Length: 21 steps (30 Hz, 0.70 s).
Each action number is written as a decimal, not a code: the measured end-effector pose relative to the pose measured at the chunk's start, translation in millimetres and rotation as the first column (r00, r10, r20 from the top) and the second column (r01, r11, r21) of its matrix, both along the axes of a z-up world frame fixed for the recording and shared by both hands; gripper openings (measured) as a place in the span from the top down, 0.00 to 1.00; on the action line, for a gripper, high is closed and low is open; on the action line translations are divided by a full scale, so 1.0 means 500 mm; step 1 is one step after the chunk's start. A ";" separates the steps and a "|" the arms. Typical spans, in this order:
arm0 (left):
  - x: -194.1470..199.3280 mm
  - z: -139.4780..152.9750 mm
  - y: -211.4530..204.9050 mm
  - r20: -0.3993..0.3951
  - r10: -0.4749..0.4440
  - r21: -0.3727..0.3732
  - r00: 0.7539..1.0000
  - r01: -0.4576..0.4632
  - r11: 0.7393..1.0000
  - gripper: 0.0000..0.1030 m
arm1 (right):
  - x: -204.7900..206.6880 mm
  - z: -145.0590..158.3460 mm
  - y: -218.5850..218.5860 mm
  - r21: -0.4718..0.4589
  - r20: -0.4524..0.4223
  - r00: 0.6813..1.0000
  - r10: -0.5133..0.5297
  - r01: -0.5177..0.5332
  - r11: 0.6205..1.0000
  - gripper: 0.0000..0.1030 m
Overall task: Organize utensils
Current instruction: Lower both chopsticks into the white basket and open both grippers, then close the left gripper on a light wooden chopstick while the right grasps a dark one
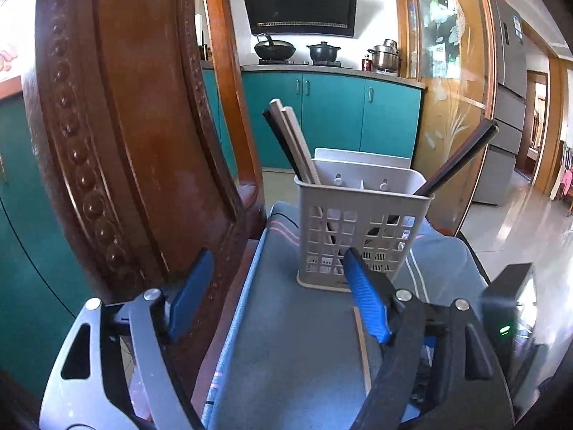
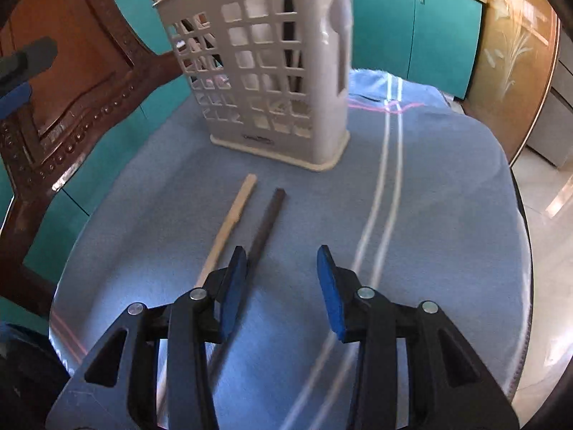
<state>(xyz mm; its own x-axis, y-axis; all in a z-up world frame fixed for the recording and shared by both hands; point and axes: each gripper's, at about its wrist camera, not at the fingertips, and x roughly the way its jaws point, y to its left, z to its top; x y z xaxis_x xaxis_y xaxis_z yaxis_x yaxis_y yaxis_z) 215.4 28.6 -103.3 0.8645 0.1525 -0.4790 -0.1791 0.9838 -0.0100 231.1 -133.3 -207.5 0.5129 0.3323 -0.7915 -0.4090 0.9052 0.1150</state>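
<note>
A utensil holder [image 2: 272, 71] stands on a cloth-covered seat [image 2: 429, 186] at upper centre of the right wrist view, chopsticks [image 1: 290, 139] inside it; two more chopsticks [image 2: 250, 222] lie side by side below it, a chair back [image 2: 71, 107] at left.

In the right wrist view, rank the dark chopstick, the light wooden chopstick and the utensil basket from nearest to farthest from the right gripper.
1. Dark chopstick: on the cloth beside the right gripper's left finger.
2. Light wooden chopstick: just left of it; nearly as close.
3. Utensil basket: upright, beyond both chopsticks' far ends.
</note>
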 end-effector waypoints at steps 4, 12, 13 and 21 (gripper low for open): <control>-0.001 0.002 0.017 -0.007 0.022 -0.010 1.000 -0.022 1.000 0.26 | 0.002 -0.005 0.028 -0.047 0.036 0.999 -0.004 0.006 0.999 0.59; 0.000 -0.011 0.037 -0.047 0.035 -0.036 0.998 -0.037 0.999 0.25 | -0.001 -0.001 0.018 -0.055 -0.004 1.000 -0.004 0.004 0.998 0.89; 0.002 -0.014 0.037 -0.054 0.035 -0.037 0.998 -0.037 0.999 0.25 | -0.001 0.000 0.010 -0.049 -0.019 1.000 -0.010 0.009 0.999 0.91; 0.016 -0.037 0.020 -0.110 0.011 -0.020 0.994 -0.014 1.000 0.24 | 0.012 0.013 -0.088 0.012 -0.144 0.985 -0.097 0.100 0.995 0.94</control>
<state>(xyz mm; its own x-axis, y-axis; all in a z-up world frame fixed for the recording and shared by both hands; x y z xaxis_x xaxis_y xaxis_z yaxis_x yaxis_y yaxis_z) 223.6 38.9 -121.8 0.8043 0.1519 -0.5744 -0.1927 0.9812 -0.0103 237.2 -177.6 -201.0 0.4255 0.3015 -0.8533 -0.2957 0.9374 0.1838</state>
